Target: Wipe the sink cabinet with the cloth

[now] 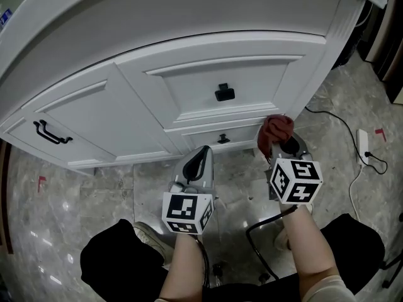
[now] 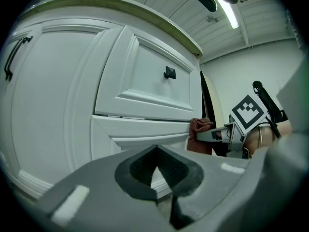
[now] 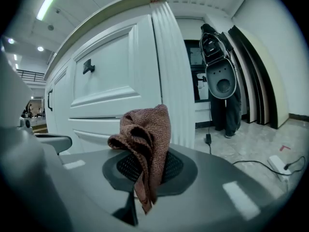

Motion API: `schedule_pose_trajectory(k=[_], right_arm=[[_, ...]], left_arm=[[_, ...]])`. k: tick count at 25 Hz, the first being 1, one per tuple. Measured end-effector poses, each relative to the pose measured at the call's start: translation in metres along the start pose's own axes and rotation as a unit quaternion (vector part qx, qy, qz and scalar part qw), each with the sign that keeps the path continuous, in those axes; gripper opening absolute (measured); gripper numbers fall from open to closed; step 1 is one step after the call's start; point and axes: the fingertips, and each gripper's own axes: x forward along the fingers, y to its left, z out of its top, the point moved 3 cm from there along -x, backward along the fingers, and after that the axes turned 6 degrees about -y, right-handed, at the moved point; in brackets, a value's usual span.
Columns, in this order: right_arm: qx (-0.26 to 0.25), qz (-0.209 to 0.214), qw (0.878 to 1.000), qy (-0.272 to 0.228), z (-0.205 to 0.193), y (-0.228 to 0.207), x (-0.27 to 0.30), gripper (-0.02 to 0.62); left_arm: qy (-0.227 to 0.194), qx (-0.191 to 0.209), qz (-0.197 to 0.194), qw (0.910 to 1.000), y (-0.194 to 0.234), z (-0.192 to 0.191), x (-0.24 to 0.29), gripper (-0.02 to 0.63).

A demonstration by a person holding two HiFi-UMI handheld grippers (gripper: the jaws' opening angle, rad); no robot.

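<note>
Grey marble floor (image 1: 69, 200) lies beneath me; a white power strip (image 1: 363, 145) and black cable (image 1: 324, 112) at three o'clock, red tape (image 1: 41, 181) at nine; a strip light (image 2: 231, 11) glows overhead.

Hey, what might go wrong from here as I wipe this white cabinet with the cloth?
1. The cloth is a small bunch pinched in the right gripper; under hard pressure, the jaw tips might scrape the white cabinet.
2. The black knob on the lower drawer sits close by and could snag the cloth.
3. A black cable loops on the floor beside you, a trip hazard.
</note>
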Motion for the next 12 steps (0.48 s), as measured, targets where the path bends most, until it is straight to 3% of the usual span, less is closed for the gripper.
schedule_pose_trajectory(k=[5, 12], right_arm=[[-0.005, -0.032, 0.999, -0.003, -0.006, -0.005, -0.006, 0.075], [-0.035, 0.055, 0.996, 0.056, -0.065, 0.082, 0.003, 0.077]], left_arm=[[0.0, -0.007, 0.008, 0.9999, 0.008, -0.005, -0.005, 0.0], [0.002, -0.017, 0.049, 0.9986, 0.047, -0.014, -0.03, 0.0]])
